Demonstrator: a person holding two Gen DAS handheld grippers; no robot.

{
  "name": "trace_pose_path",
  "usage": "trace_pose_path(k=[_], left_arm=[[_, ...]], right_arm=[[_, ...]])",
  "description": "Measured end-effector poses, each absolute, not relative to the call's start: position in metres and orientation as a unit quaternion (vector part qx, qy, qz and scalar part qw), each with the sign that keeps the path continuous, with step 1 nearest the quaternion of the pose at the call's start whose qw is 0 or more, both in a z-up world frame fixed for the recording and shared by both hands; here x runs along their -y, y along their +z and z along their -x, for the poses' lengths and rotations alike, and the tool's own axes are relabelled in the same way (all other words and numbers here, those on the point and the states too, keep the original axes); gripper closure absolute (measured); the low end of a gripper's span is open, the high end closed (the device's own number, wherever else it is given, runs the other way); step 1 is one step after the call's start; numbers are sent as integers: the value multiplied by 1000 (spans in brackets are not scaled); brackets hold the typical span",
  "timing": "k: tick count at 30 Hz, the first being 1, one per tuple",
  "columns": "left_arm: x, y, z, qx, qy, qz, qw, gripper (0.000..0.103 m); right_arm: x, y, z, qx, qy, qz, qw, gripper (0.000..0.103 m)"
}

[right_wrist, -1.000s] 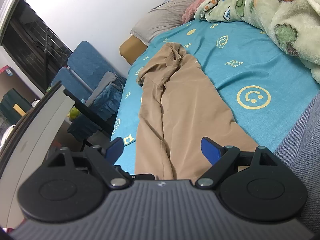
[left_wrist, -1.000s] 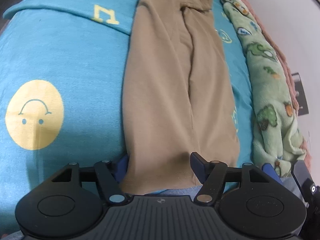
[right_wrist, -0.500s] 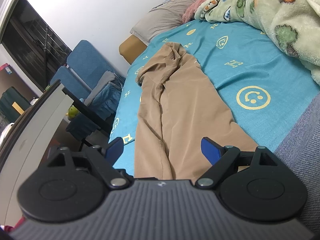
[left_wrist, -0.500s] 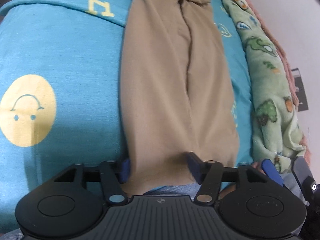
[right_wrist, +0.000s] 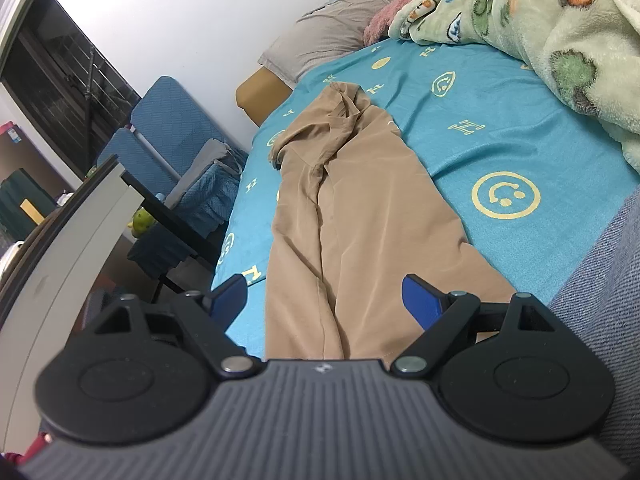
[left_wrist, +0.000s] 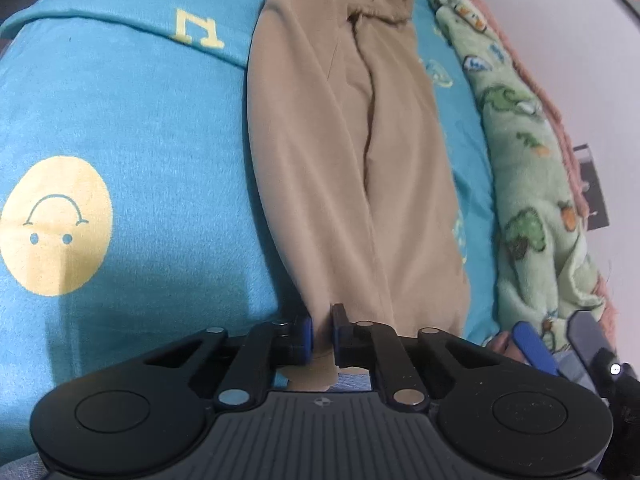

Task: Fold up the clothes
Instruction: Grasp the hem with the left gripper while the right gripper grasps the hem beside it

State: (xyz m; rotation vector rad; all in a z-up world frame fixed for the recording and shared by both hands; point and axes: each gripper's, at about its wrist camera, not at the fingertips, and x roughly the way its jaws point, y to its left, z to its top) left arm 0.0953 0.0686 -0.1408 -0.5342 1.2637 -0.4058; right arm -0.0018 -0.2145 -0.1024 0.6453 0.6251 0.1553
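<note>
A pair of tan, thin-fabric trousers (left_wrist: 344,152) was laid lengthwise on the turquoise bed sheet (left_wrist: 132,104) printed with yellow smiley faces and letters, with the far end bunched up toward the grey pillow (right_wrist: 328,36). The left gripper (left_wrist: 320,334) was seen closed, its blue-padded fingers pinched on the near hem of the trousers at their left side. The right gripper (right_wrist: 326,300) was held wide open over the same near end of the trousers (right_wrist: 360,220), and nothing was gripped between its fingers. A green fleece blanket with cartoon prints (left_wrist: 532,184) was heaped along the sheet on the far side from the blue chairs (right_wrist: 160,128). A patch of blue denim (right_wrist: 608,280) was visible beside the right gripper.
</note>
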Motion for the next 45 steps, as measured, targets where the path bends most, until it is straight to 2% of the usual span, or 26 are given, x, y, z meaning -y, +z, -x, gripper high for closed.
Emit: trace_pose_path(k=[7, 11, 13, 17, 20, 25, 31, 36, 40, 41, 42, 43, 44, 45], left_arm=[[-87, -118, -80, -525, -186, 282, 781, 97], [-90, -115, -77, -518, -180, 287, 785, 98], [-91, -113, -75, -514, -177, 290, 787, 98], [-94, -110, -71, -507, -171, 296, 791, 98], [-97, -112, -70, -506, -168, 303, 790, 98], [-106, -115, -72, -506, -167, 321, 783, 98], [-120, -118, -70, -496, -167, 354, 775, 98], [-126, -117, -69, -485, -168, 373, 773, 98], [-127, -116, -69, -478, -168, 379, 774, 98], [-127, -116, -69, -477, -167, 378, 775, 98], [-128, -116, -70, -477, -165, 378, 776, 98], [-126, -116, -70, -477, -165, 375, 778, 98], [-127, -115, -69, -475, -164, 372, 780, 98], [-128, -114, -69, -473, -163, 370, 783, 98]], right_arm=[[218, -104, -9, -331, 74, -318, 885, 17], [225, -100, -30, -386, 94, -318, 861, 17], [229, -90, -50, -419, 118, -278, 856, 17], [246, -87, -97, -517, 121, -259, 807, 17], [259, -86, -120, -540, 121, -250, 795, 18], [269, -142, -135, -610, 56, -244, 752, 18], [282, -168, -129, -611, -3, -324, 723, 15], [272, -174, -122, -625, 38, -341, 702, 15], [250, -171, -116, -647, 92, -308, 692, 16], [245, -170, -114, -650, 103, -298, 692, 18], [236, -167, -110, -649, 105, -266, 705, 35], [226, -163, -105, -646, 106, -228, 721, 42], [215, -160, -101, -642, 107, -190, 735, 43], [205, -156, -97, -637, 108, -152, 748, 56]])
